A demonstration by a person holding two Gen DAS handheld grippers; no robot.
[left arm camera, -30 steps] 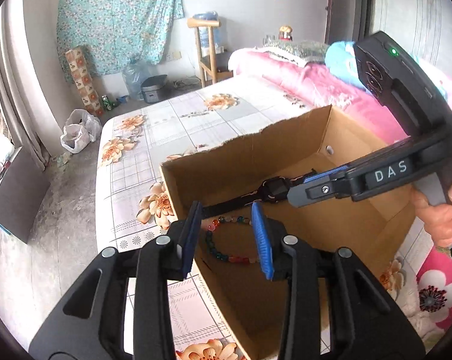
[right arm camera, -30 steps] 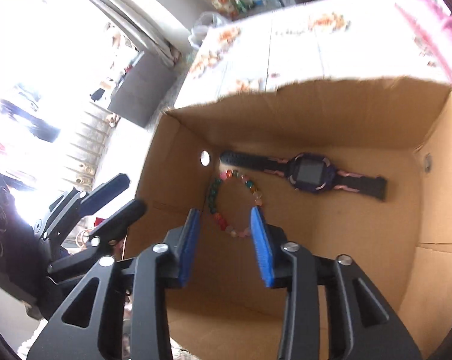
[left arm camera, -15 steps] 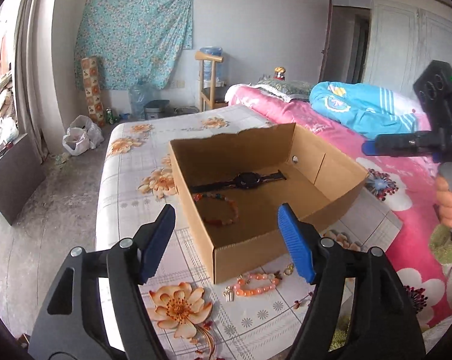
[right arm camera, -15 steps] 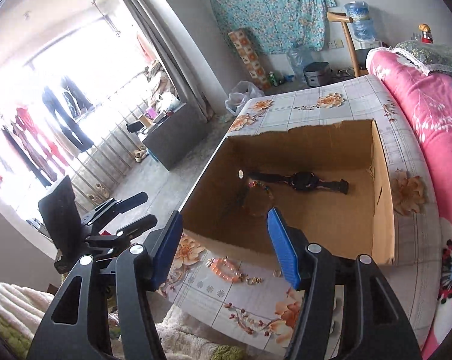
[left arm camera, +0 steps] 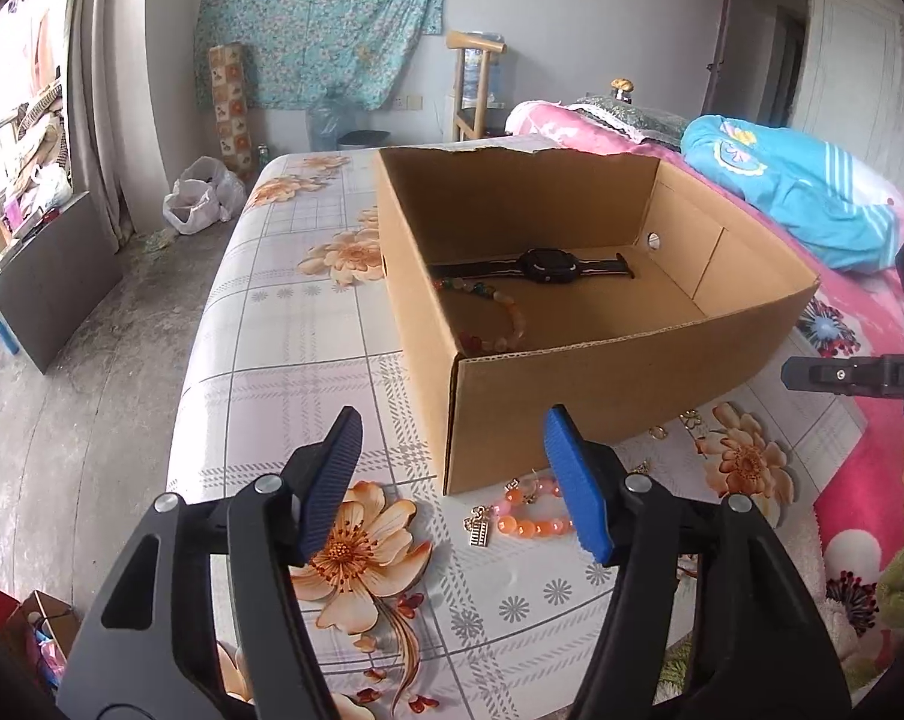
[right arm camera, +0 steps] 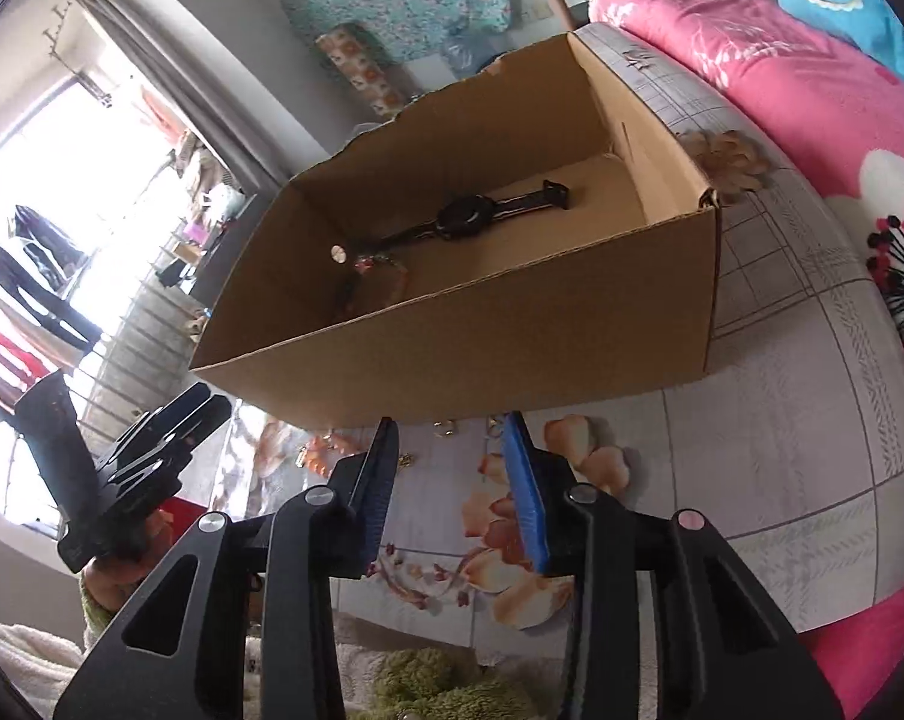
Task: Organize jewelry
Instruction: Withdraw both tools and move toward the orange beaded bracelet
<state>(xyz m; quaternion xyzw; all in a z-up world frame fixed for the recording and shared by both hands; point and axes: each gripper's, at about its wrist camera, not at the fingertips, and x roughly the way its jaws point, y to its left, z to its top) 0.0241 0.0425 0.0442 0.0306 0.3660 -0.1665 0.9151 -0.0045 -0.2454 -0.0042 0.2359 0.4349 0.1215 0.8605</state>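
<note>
An open cardboard box (left arm camera: 602, 384) stands on the flowered cloth. Inside lie a dark watch (left arm camera: 548, 267) and a multicoloured bead bracelet (left arm camera: 500, 315); both show in the right wrist view, the watch (right arm camera: 470, 216) and the bracelet (right arm camera: 380, 267). An orange bead bracelet (left arm camera: 533, 519) with a gold charm lies on the cloth in front of the box, also visible in the right wrist view (right arm camera: 326, 450). My left gripper (left arm camera: 452, 480) is open and empty above the cloth, just left of that bracelet. My right gripper (right arm camera: 452, 480) is open and empty before the box front, and shows at the right edge (left arm camera: 842, 375).
Small gold pieces (left arm camera: 689, 420) lie by the box's front right corner (right arm camera: 446, 426). A pink flowered blanket (left arm camera: 842, 324) and a blue garment (left arm camera: 788, 180) lie to the right. The bed edge drops to the floor (left arm camera: 62, 390) on the left.
Both grippers have pulled back out of the box and come down low in front of it. Their jaws have opened wider. The watch and the multicoloured bracelet stay in the box.
</note>
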